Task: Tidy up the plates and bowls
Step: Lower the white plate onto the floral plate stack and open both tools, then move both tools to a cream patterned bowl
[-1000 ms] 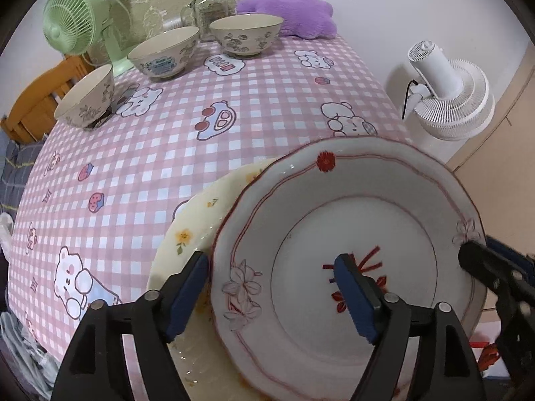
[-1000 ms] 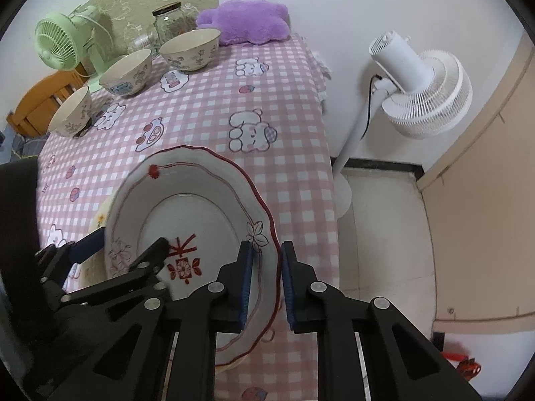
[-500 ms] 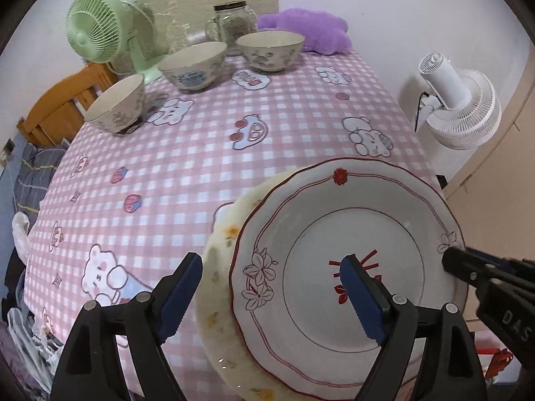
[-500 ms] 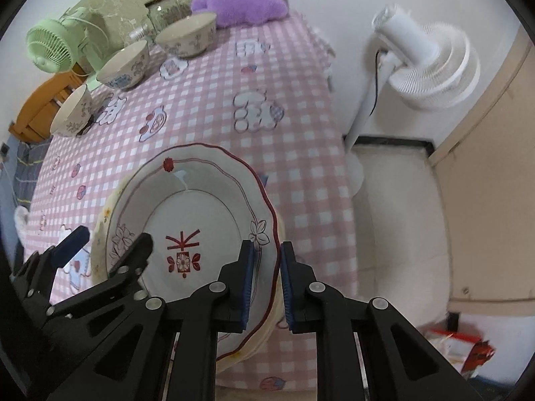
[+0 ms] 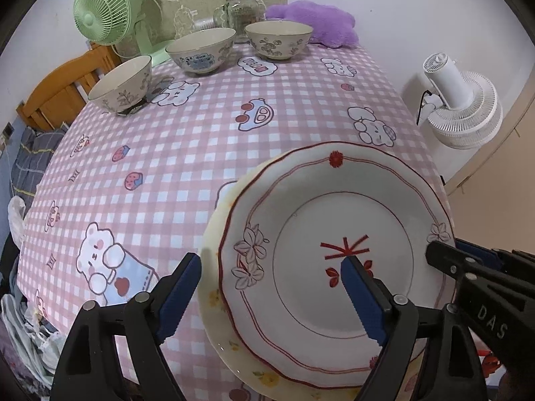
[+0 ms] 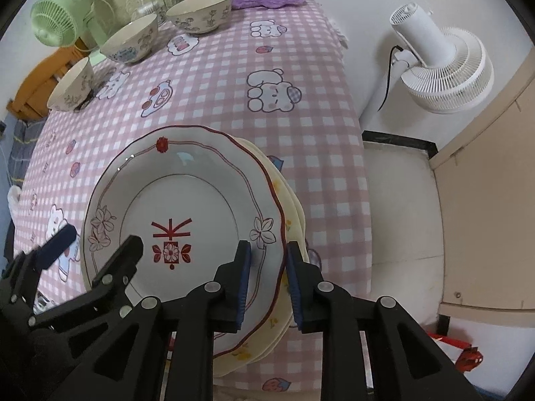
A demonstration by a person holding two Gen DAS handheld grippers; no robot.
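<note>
Red-rimmed plate sits on top of the yellow floral plates, the stack at the near right corner of the table, close to its edge.

My right gripper straddles the red-rimmed plate's right rim: one blue pad over the plate's face, the other outside the rim above the yellow plates. Its fingers are opening; I see a gap on both sides of the rim, so no grip.

My left gripper stands wide and is still spreading. The left finger hangs over the pink checked cloth beside the stack, the right finger over the plate's centre near the red motif. Both plates' left rims lie between them, untouched as far as I can tell.

Three bowls stand well apart from the stack at the far side: left bowl, middle bowl, right bowl. Behind them a glass jar, green fan and purple cushion. A white fan stands on the floor to the right of the table.
</note>
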